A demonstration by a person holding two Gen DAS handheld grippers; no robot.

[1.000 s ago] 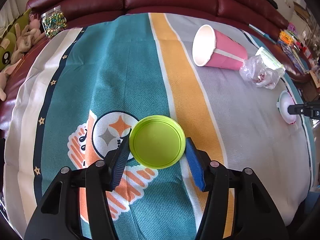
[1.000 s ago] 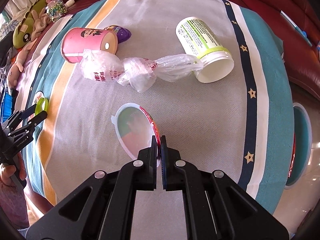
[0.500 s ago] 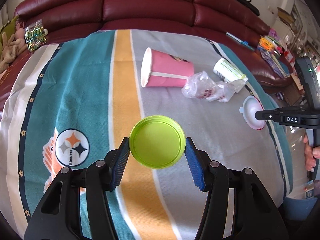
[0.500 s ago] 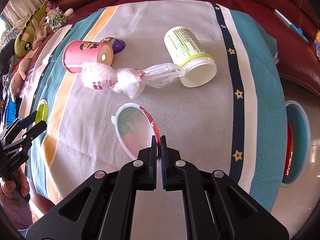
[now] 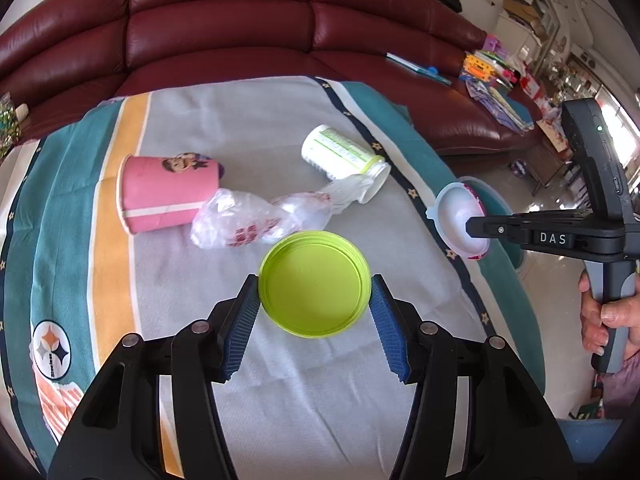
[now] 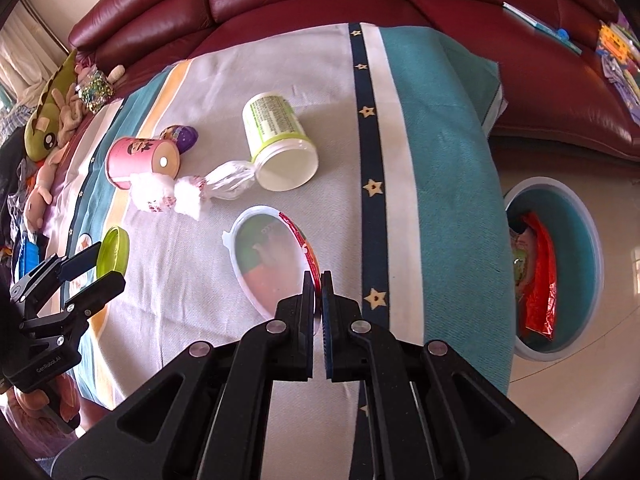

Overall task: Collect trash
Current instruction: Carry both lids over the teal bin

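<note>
While clamped across the green lid [image 5: 314,283], left gripper [image 5: 314,304] carried up and rightward over the last second: Steelers logo, formerly right under the lid, now far off at lower left of the blanket [image 5: 280,380]; pink cup [image 5: 168,194], crumpled plastic bag [image 5: 256,216] and white jar [image 5: 342,154] now lying just beyond the fingertips. Blue pads [image 5: 240,326] pressing on opposite edges of the lid, held flat and clear of the cloth.

Right gripper [image 6: 318,280] pinched shut on the rim of the clear film lid [image 6: 272,258], jaws nearly touching with only the thin edge between. Also lifted and drawn toward the blanket's right edge since a second ago; more of the teal bin [image 6: 576,216] on the floor now showing, well to the right of the couch cushion, red wrapper [image 6: 540,280] already inside.

Remaining on the blanket: pink cup on its side, bag touching both the cup and the jar's open mouth, jar on its side, purple item [image 6: 182,136] behind the cup.

Reading: both pickups secured, both hands in transit toward the bin. Drop-off pending for two pieces; at least four pieces yet to fetch. Film lid held only by its edge, so likely to flop or slip if swung fast. Green lid gripped across its diameter, apt to pop out if squeezed unevenly.
</note>
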